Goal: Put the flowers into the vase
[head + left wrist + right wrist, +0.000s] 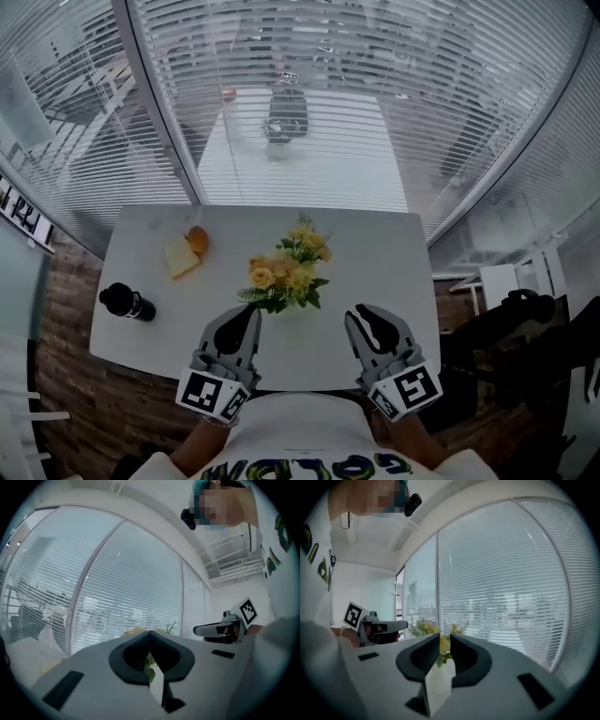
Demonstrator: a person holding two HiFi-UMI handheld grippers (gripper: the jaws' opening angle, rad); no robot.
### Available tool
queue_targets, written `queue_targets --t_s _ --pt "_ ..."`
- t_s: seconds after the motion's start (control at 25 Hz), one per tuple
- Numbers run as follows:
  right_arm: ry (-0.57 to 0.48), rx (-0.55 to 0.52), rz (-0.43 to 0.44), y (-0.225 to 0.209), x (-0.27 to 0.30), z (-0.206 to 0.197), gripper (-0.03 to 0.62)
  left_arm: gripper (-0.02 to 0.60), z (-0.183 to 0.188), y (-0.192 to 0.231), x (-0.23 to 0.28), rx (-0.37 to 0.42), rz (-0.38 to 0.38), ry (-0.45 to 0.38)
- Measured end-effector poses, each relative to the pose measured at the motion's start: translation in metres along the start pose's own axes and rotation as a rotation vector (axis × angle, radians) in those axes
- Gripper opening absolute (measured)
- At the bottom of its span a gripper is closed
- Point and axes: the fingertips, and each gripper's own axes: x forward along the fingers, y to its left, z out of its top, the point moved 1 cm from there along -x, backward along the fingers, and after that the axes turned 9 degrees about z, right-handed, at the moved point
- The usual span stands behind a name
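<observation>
**Tabletop** (384,248): white, smooth, rectangular, centre of the head view; slatted blinds (403,84) behind glass fill the upper frame.

**Flowers** (289,267): 1 bunch, yellow ruffled blooms with green fern-like leaves, standing upright in the vase at the middle of the tabletop.

**Vase** (439,686): white, matte, faceted; nearly hidden under the foliage in the head view.

**Left tongs** (247,317): grey shell, black pads, lower centre-left; clenched tip to tip, grasping nothing, just beside the leaves and apart from them.

**Right tongs** (367,317): same build, lower centre-right; released to a narrow slit, empty, with vase and blooms showing beyond it.

**Other items, left of the tabletop:** 1 pale bread slice (181,257) touching 1 round orange-brown piece (198,240); 1 black bottle (128,302) lying on its side.
</observation>
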Motion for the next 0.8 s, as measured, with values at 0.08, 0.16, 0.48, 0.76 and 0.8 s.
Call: queue_targets --t_s 0.08,0.16,0.48,0.76,0.8 --pt "0.0 -0.005 0.001 0.0018 -0.0009 0.0014 0.077 0.014 0.0025 -0.0016 0.0001 0.0 -0.002 -0.006" --pt "-0.001 -0.008 0.0 0.0027 -0.0011 0.0025 0.075 0.014 0.0032 -0.003 0.0003 -0.001 -0.005 -0.009" --pt "-0.009 -0.027 -0.02 -0.0037 -0.0013 0.0057 0.067 0.014 0.0021 -0.0037 0.0036 -0.006 -0.004 -0.014" --pt "-0.002 -0.022 -0.017 -0.007 0.0015 0.0098 0.067 0.014 0.0054 -0.0034 0.0073 -0.01 -0.003 -0.009" --pt "-0.001 -0.021 -0.017 -0.0072 0.0017 0.0102 0.067 0.014 0.0053 -0.0035 0.0074 -0.012 -0.003 -0.007"
